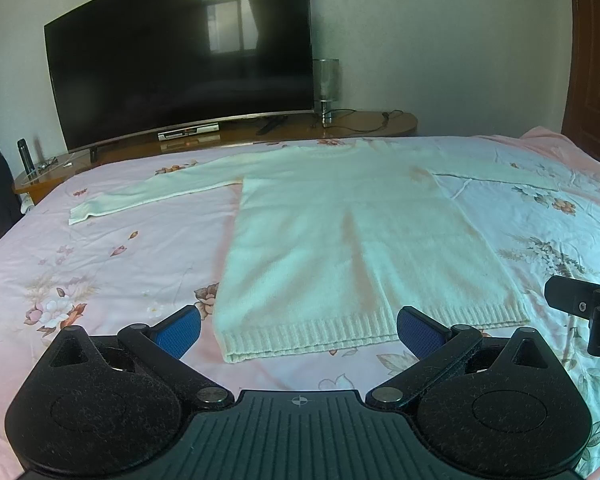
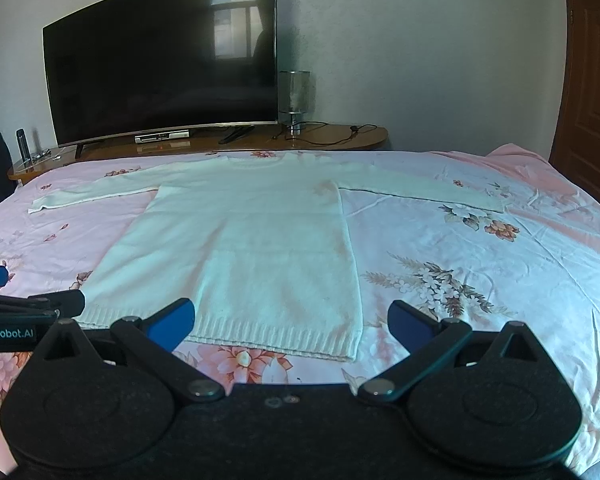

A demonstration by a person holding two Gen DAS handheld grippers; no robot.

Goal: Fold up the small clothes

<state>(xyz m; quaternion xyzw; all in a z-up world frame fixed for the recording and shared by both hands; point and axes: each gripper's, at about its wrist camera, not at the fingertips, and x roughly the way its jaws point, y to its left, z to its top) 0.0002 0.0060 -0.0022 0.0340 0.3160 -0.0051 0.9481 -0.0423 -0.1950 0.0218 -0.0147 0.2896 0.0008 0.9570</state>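
A white knitted sweater (image 1: 340,232) (image 2: 244,248) lies flat on the bed, hem toward me, both sleeves spread out to the sides. My left gripper (image 1: 298,330) hovers open just short of the ribbed hem, blue pads wide apart with nothing between them. My right gripper (image 2: 290,322) is also open, facing the hem's right corner (image 2: 350,354). Part of the right gripper shows at the right edge of the left wrist view (image 1: 584,308), and part of the left gripper appears at the left edge of the right wrist view (image 2: 28,312).
The bed carries a pink floral sheet (image 1: 100,264) (image 2: 500,272). Beyond its far edge a wooden TV stand (image 1: 340,126) holds a large dark TV (image 1: 180,56), a lamp (image 1: 326,88) and cables. A brown door (image 2: 592,92) is at the right.
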